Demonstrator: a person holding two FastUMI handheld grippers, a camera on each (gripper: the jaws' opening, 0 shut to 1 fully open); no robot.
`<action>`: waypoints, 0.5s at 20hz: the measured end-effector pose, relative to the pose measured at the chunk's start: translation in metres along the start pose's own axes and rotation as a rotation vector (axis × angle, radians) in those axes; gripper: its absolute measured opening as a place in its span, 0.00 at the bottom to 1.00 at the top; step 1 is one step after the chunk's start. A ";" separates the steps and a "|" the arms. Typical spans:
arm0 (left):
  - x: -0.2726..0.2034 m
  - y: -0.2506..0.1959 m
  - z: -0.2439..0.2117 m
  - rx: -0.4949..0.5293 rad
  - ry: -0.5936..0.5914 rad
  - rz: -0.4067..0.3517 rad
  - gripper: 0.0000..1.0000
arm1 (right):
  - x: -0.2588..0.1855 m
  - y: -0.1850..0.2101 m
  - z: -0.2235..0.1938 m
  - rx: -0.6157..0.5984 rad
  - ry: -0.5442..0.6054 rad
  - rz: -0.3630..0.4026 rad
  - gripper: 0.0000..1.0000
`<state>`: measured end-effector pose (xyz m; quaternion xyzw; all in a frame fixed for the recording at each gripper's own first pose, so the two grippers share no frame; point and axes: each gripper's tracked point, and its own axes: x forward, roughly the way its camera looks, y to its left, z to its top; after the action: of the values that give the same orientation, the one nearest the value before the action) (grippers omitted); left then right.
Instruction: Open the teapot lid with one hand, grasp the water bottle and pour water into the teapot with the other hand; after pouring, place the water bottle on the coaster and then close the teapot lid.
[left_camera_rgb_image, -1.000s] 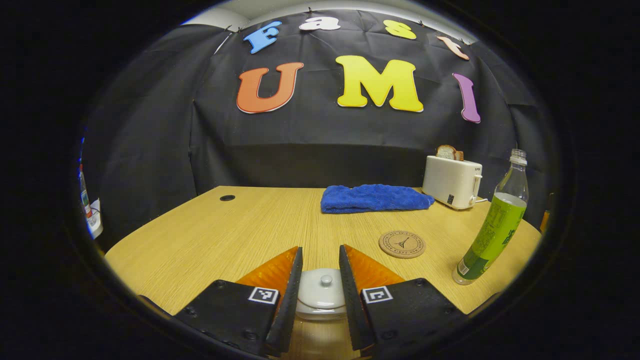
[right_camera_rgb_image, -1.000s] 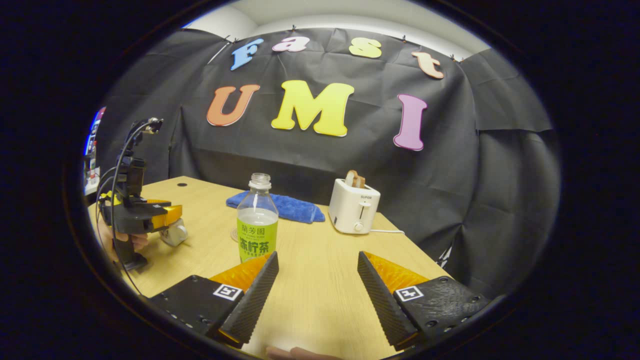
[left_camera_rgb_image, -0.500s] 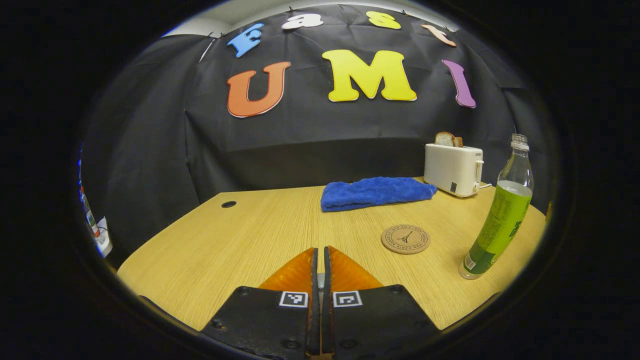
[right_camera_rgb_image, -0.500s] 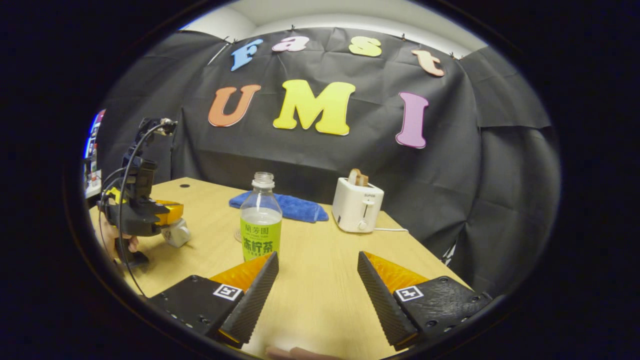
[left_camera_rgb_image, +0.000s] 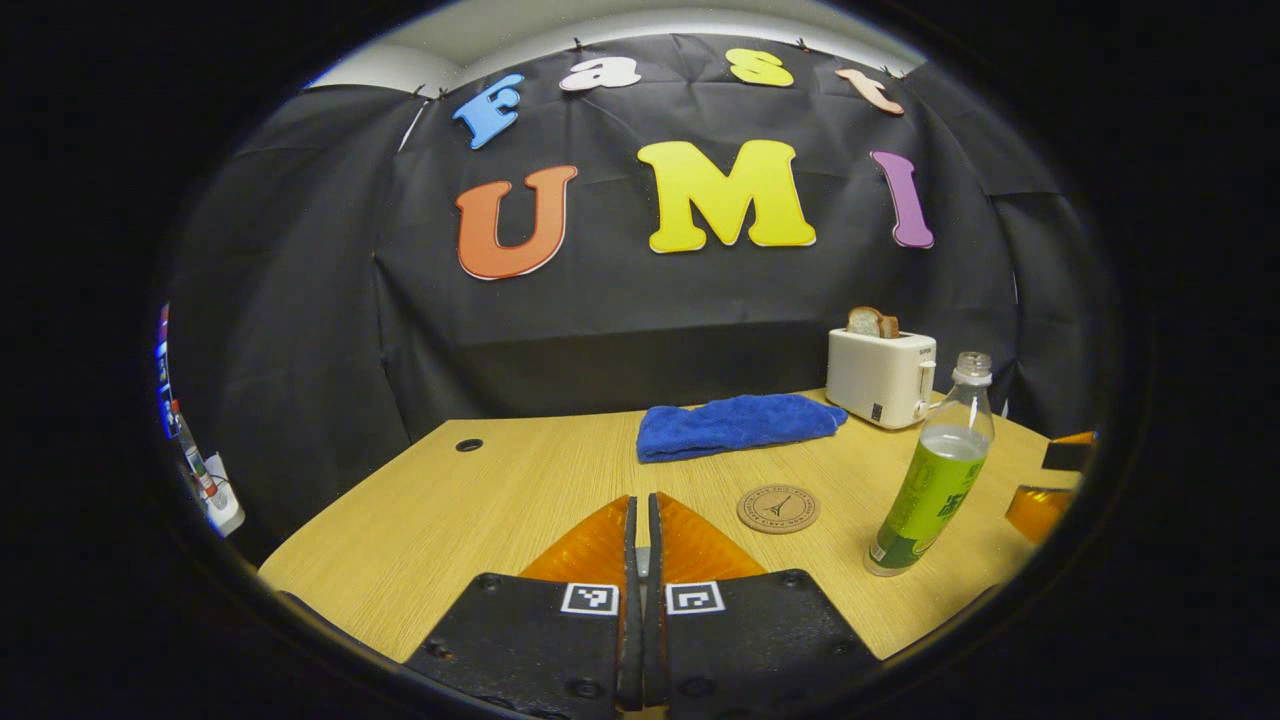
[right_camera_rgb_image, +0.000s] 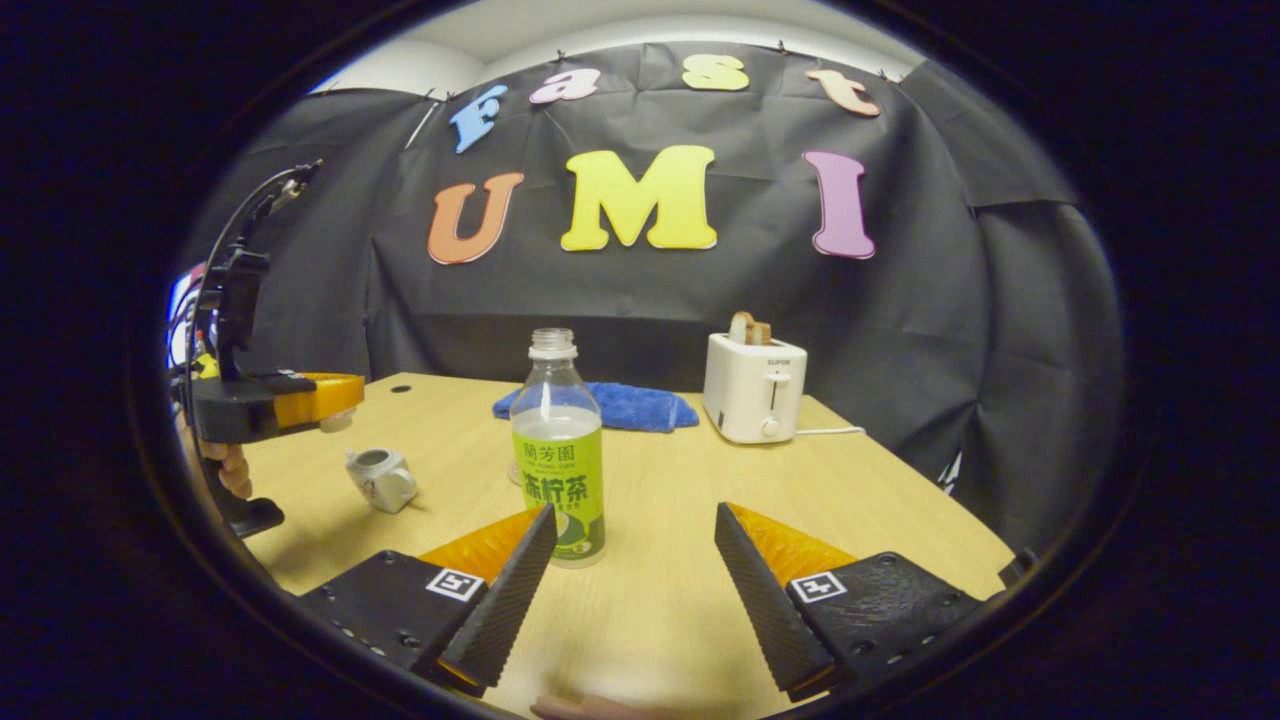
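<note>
In the right gripper view the right gripper (right_camera_rgb_image: 632, 570) has its two fingers spread wide above the near edge of the table (right_camera_rgb_image: 700, 560), with bare wood between them; one bottle (right_camera_rgb_image: 559, 448) stands upright and uncapped just beyond the left finger, untouched, partly filled with clear liquid. Farther left, one small white teapot (right_camera_rgb_image: 380, 478) sits open-topped on the table near its left edge. Above it, held up by a hand (right_camera_rgb_image: 232, 468), the left gripper (right_camera_rgb_image: 318, 398) has its fingers pressed together on a small pale thing at their tips, apparently the lid (right_camera_rgb_image: 337, 420), though it is too small to be sure. In the left gripper view the left gripper's (left_camera_rgb_image: 640, 560) fingers meet with only a sliver showing between them. Beyond them lies one round cork coaster (left_camera_rgb_image: 778, 508), nothing on it, with the bottle (left_camera_rgb_image: 929, 482) just to its right and open wood all around. Toward the far edge lies one folded blue towel (right_camera_rgb_image: 612, 406), and at the far right corner one white toaster (right_camera_rgb_image: 755, 388) holding bread. Black cloth walls the booth on every side.
</note>
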<state>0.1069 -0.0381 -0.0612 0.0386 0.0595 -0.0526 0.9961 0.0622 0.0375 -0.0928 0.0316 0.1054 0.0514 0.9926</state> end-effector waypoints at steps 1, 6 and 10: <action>-0.007 0.001 0.001 -0.003 0.000 -0.005 0.03 | 0.002 0.003 -0.003 0.016 0.006 0.020 0.95; -0.046 0.002 0.004 -0.044 -0.013 -0.049 0.03 | 0.014 0.017 -0.002 0.084 -0.021 0.079 0.95; -0.073 0.012 0.018 -0.026 -0.056 -0.048 0.04 | 0.038 0.040 -0.008 0.098 -0.012 0.147 0.92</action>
<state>0.0384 -0.0209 -0.0332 0.0230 0.0330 -0.0769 0.9962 0.0934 0.0821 -0.1056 0.0879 0.0991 0.1185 0.9841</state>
